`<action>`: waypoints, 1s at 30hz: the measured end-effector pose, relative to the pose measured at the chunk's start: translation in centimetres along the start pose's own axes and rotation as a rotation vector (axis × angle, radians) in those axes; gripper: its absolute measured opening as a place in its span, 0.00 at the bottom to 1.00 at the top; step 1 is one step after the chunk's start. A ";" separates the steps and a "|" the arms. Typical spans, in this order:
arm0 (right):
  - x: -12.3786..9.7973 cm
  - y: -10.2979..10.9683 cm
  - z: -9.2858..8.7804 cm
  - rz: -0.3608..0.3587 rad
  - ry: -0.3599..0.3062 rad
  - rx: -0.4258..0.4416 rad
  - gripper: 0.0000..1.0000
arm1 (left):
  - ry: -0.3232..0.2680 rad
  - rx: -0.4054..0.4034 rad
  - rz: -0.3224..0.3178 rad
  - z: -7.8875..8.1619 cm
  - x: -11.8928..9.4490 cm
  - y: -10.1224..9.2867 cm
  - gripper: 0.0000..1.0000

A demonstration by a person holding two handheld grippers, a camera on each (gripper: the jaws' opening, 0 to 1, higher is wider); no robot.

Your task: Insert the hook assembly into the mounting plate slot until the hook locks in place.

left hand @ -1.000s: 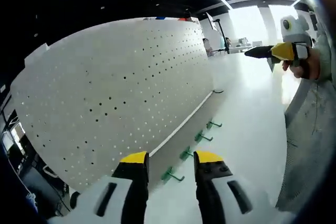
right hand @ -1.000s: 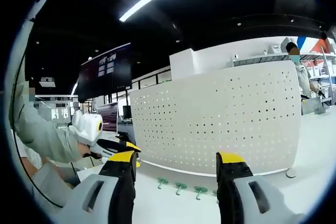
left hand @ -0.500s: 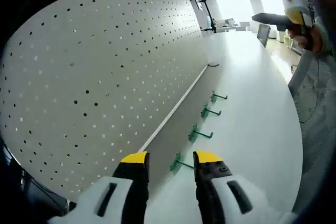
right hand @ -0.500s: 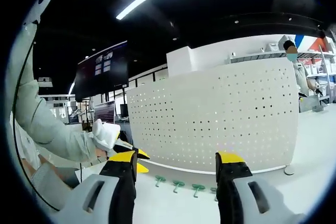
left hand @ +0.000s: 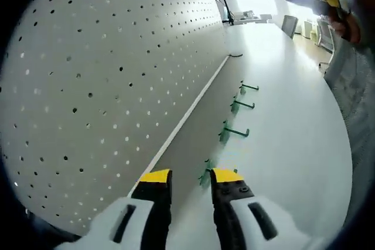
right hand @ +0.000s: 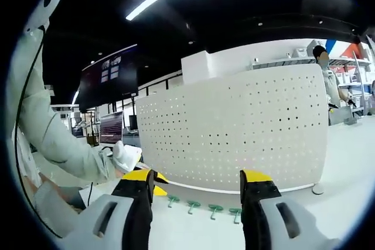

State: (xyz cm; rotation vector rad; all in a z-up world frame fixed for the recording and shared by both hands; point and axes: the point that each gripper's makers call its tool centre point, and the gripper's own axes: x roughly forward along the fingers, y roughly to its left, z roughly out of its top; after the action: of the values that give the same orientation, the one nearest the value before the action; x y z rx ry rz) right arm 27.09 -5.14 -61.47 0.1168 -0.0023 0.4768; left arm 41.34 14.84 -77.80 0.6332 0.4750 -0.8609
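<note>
White tabletop (left hand: 281,144), four green hooks (left hand: 233,132) by pegboard (left hand: 105,86); left gripper (left hand: 190,175) narrow, empty at nearest hook, right gripper (right hand: 196,175) wide, empty; off-centre pinch may skid it.

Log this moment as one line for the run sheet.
left gripper: open, at nearest green hook | right gripper: open, empty | hooks: four on white table beside pegboard | inserted: none

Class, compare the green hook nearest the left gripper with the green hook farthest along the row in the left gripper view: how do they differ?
The nearest hook sits by the left gripper and is partly hidden behind its fingers; the farthest hook lies in full view, well away from them. The nearest looks larger. Both are green and lie on the white table beside the pegboard.
</note>
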 end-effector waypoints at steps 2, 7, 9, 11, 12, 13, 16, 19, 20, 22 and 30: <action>0.0 -0.2 -0.1 -0.007 0.004 0.001 0.58 | 0.006 -0.015 -0.027 -0.2 0.3 -0.1 0.28; 0.0 -0.3 -0.1 -0.016 0.008 -0.001 0.58 | 0.029 0.030 -0.071 -0.6 1.2 -0.6 0.26; 0.0 -0.4 -0.2 -0.020 0.011 0.003 0.58 | 0.036 0.042 -0.078 -0.8 1.5 -0.7 0.26; -0.1 -0.6 -0.2 -0.025 0.011 0.004 0.58 | 0.036 0.048 -0.077 -0.8 1.7 -0.6 0.25; 0.0 -0.6 -0.2 -0.026 0.011 0.005 0.58 | 0.035 0.052 -0.076 -0.8 1.7 -0.6 0.24; -0.1 -0.7 -0.2 -0.031 0.012 0.007 0.58 | 0.035 0.052 -0.077 -0.8 1.8 -0.5 0.23; -0.1 -0.9 -0.3 -0.037 0.012 0.012 0.58 | 0.038 0.047 -0.081 -1.0 2.1 -0.5 0.23; -0.1 -0.9 -0.3 -0.039 0.013 0.012 0.58 | 0.045 0.047 -0.086 -1.2 2.2 -0.5 0.21; -0.1 -0.9 -0.3 -0.040 0.014 0.011 0.58 | 0.048 0.044 -0.090 -1.4 2.3 -0.5 0.21; -0.1 -1.0 -0.4 -0.040 0.017 0.014 0.58 | 0.053 0.043 -0.095 -1.5 2.3 -0.7 0.20; -0.2 -1.3 -0.4 -0.054 0.019 0.015 0.57 | 0.062 0.059 -0.125 -1.8 2.8 -1.5 0.15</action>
State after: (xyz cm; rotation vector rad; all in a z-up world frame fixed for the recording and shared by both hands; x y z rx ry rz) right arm 27.54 -6.31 -62.04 0.1266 0.0229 0.4242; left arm 41.50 13.81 -81.24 0.6911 0.5514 -0.9781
